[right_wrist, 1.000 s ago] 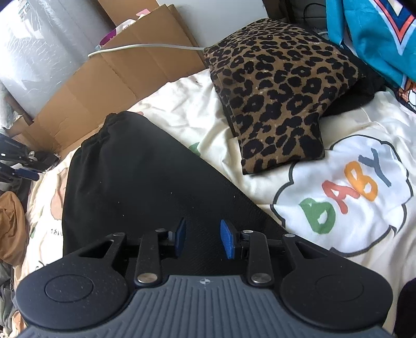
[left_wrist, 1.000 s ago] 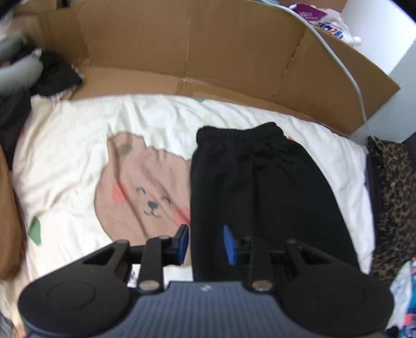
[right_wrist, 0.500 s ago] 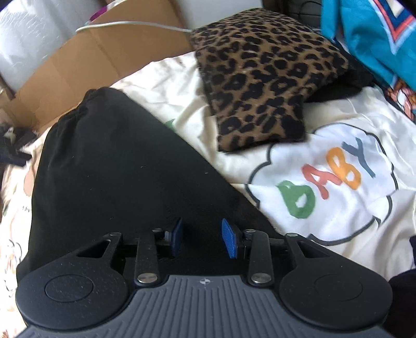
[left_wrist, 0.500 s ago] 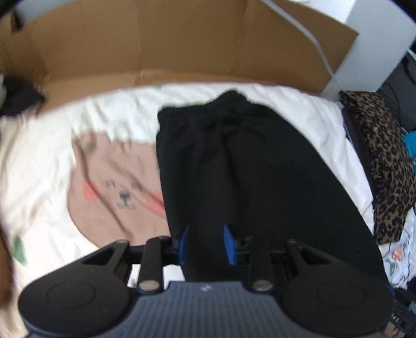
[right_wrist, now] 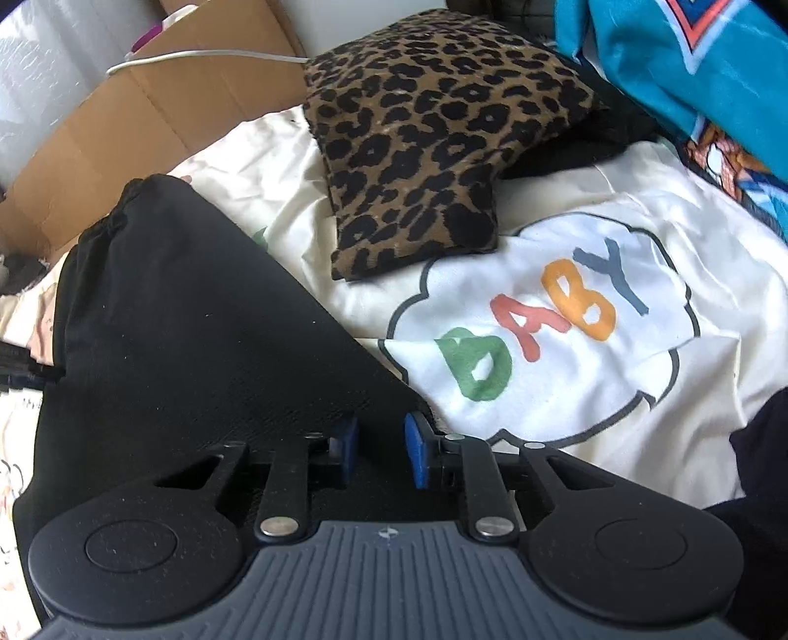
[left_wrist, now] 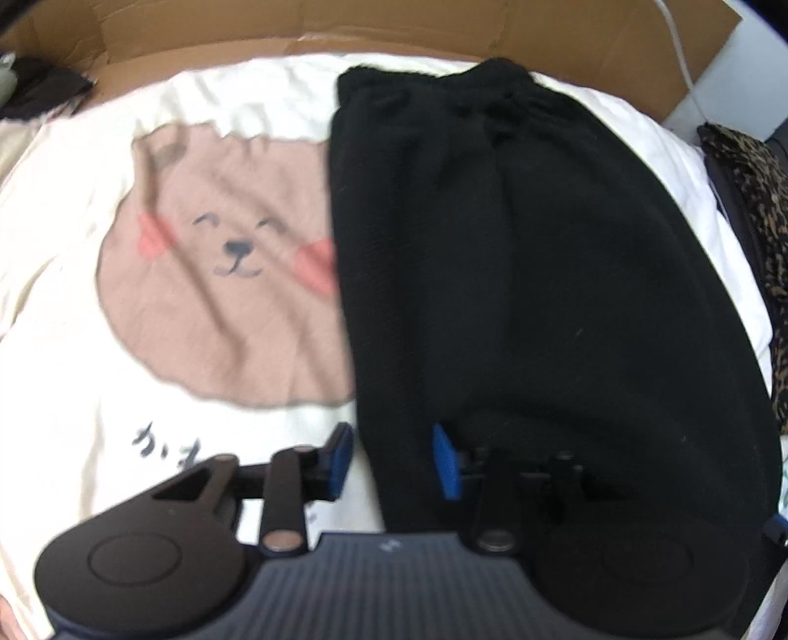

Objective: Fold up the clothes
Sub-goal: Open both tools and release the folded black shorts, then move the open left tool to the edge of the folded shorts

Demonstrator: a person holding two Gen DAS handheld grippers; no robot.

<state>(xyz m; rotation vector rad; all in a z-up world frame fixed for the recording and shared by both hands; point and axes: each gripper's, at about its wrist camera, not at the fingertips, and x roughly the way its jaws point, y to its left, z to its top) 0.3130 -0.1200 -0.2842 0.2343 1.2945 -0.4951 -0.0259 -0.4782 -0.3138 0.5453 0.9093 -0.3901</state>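
Black pants (left_wrist: 541, 256) lie flat on cream printed sheet (left_wrist: 64, 305), waistband toward cardboard (left_wrist: 394, 19), next to the bear print (left_wrist: 221, 275). Left gripper (left_wrist: 391, 460) straddles the pants' left edge, jaws opening, pads not pressing. Right gripper (right_wrist: 379, 450) sits at the right-side edge, jaws closing, fabric between, grip unclear. Leopard pillow (right_wrist: 433, 133) nearby.

Left tool (left_wrist: 394, 460) opening, right tool (right_wrist: 379, 450) closing
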